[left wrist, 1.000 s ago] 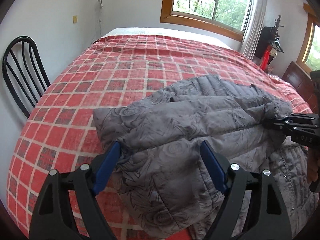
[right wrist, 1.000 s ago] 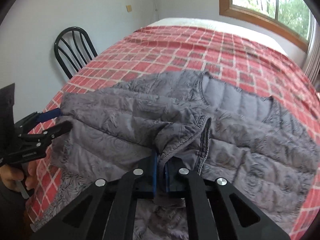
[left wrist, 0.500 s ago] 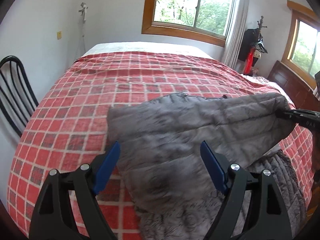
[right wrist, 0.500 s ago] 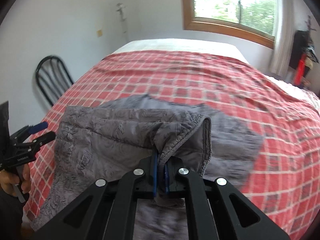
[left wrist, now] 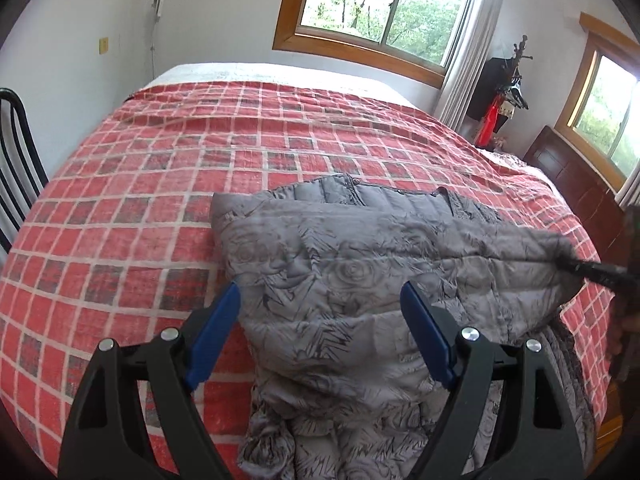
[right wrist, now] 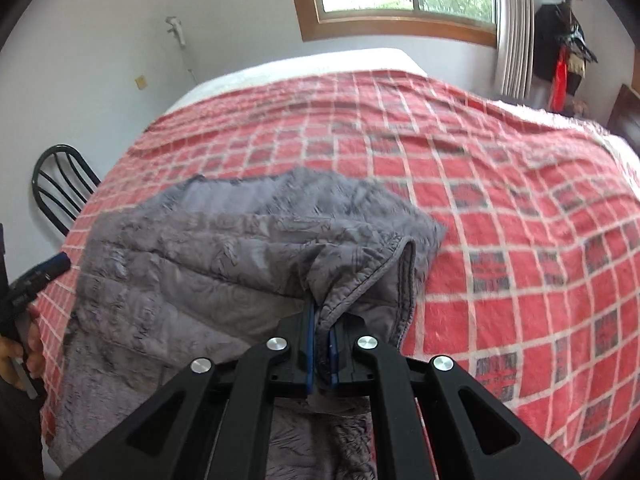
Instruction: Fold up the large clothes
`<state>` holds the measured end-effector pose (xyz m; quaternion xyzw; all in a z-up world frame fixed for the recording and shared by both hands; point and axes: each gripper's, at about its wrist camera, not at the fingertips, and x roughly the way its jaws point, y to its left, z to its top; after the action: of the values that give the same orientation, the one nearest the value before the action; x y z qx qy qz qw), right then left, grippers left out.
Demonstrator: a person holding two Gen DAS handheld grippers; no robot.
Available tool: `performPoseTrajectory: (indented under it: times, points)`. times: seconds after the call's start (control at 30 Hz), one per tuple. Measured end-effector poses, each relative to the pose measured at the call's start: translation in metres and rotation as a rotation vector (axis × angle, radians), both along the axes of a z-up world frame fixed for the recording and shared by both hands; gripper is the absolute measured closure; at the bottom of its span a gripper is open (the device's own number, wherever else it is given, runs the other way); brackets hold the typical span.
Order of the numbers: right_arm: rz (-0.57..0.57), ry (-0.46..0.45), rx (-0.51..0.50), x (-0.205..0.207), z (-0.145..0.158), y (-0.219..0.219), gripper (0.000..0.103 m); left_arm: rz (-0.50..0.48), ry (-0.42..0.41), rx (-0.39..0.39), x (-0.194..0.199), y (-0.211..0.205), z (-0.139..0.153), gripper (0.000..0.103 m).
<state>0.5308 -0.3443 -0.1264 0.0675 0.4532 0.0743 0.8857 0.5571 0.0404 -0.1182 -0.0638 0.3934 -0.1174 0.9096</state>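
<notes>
A grey quilted jacket with a rose print [left wrist: 360, 280] lies folded over on the red checked bedspread [left wrist: 160, 200]. My left gripper [left wrist: 320, 328] is open, its blue pads either side of the jacket's near fold, not gripping. My right gripper [right wrist: 322, 344] is shut on a bunched edge of the jacket [right wrist: 224, 264] and holds it lifted. In the left wrist view the right gripper [left wrist: 600, 270] shows at the jacket's right corner. In the right wrist view the left gripper [right wrist: 40, 272] shows at the far left, beside the jacket.
A black chair [left wrist: 16, 168] stands left of the bed, also in the right wrist view [right wrist: 60, 184]. A window [left wrist: 380, 8], a curtain and a coat stand [left wrist: 504, 96] are behind. A dark wooden headboard [left wrist: 576, 184] is at right.
My right gripper has carried the jacket edge up and across, folding the jacket onto itself. The left gripper has pulled back from the fabric and stayed open.
</notes>
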Motion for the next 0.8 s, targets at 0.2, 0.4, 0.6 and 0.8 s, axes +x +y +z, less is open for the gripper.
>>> performPoseTrajectory:
  times: [0.2, 0.4, 0.6, 0.8]
  points:
    - [0.008, 0.030, 0.003, 0.011, -0.020, -0.001, 0.096, -0.016, 0.026, 0.043, 0.011, -0.008, -0.007, 0.022]
    - [-0.028, -0.007, 0.079, 0.004, -0.002, -0.027, 0.078, -0.011, 0.084, 0.118, 0.024, -0.015, -0.021, 0.025]
    - [0.027, -0.037, 0.049, -0.011, 0.015, -0.024, 0.080, -0.015, 0.017, 0.085, 0.014, -0.016, -0.002, 0.025]
    - [0.062, 0.049, -0.032, 0.008, -0.030, -0.002, 0.093, -0.002, 0.115, 0.169, 0.036, -0.028, -0.041, 0.028]
